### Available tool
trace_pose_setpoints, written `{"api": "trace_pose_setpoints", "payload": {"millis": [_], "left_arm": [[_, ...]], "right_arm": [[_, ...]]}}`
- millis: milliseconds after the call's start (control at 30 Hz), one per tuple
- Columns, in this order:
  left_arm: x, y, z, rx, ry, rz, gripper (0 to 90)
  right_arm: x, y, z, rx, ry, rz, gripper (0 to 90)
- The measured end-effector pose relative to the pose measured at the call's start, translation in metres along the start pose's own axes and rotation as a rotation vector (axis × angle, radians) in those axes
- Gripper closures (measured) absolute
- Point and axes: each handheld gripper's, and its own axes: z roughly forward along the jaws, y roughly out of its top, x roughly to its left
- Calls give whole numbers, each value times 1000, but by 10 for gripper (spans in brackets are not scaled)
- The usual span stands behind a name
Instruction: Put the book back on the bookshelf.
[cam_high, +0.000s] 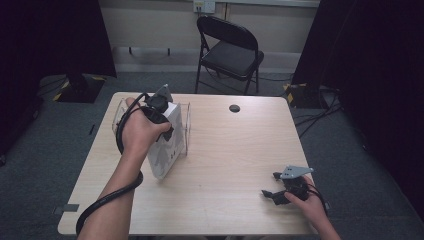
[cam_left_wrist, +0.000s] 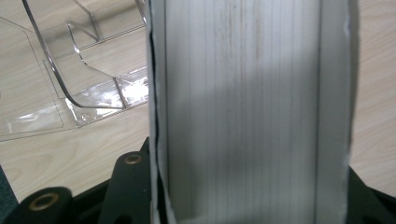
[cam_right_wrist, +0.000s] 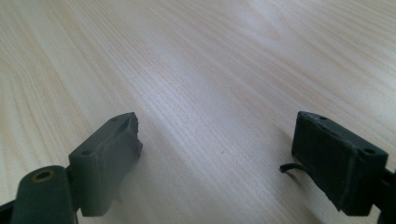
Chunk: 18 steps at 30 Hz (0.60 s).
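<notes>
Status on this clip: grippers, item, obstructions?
Left gripper shut on white book, beside clear rack. Right gripper open, empty, low over table. Nothing in the way.

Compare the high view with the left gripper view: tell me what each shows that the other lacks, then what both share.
High view alone: the chair, the floor, the right tool open near the table's right front, and the person's arms. Left gripper view alone: the book's page edges up close, held between its jaws. Both: the white book, the clear stand beside it, and the wooden table.
</notes>
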Motion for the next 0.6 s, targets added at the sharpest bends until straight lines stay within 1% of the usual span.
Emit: {"api": "trace_pose_setpoints", "payload": {"millis": [33, 67, 100, 133, 167, 200, 233, 267, 300, 367, 400, 433, 467, 600], "left_arm": [[0, 0, 0, -1, 1, -1, 531], [0, 1, 1, -3, -5, -11, 531], [0, 1, 1, -5, 5, -9, 531], [1, 3, 0, -1, 10, 20, 531], [-1, 3, 1, -5, 3, -9, 531], [-1, 3, 1, -7, 4, -14, 531], [2, 5, 0, 1, 9, 15, 531], [0, 5, 1, 0, 6, -12, 531], [0, 5, 1, -7, 5, -20, 531], [0, 6, 2, -13, 5, -21, 531], [0, 7, 1, -9, 16, -19, 531], [0, 7, 1, -8, 15, -27, 531], [1, 8, 2, -8, 3, -25, 531], [1, 10, 3, -6, 20, -35, 531]], "right_arm": [[0, 0, 0, 2, -3, 1, 139], [0, 0, 0, 2, -3, 1, 139], [0, 0, 0, 0, 0, 2, 139], [0, 0, 0, 0, 0, 0, 140], [0, 0, 0, 4, -4, 0, 139], [0, 0, 0, 4, -5, 0, 139], [0, 0, 0, 4, -4, -1, 139], [0, 0, 0, 4, -5, -1, 139], [0, 0, 0, 2, -2, 1, 139], [0, 0, 0, 4, -5, -1, 139], [0, 0, 0, 4, -4, 0, 140], [0, 0, 0, 4, -5, -1, 139], [0, 0, 0, 4, -4, -1, 139], [0, 0, 0, 4, -5, 0, 139]]}}
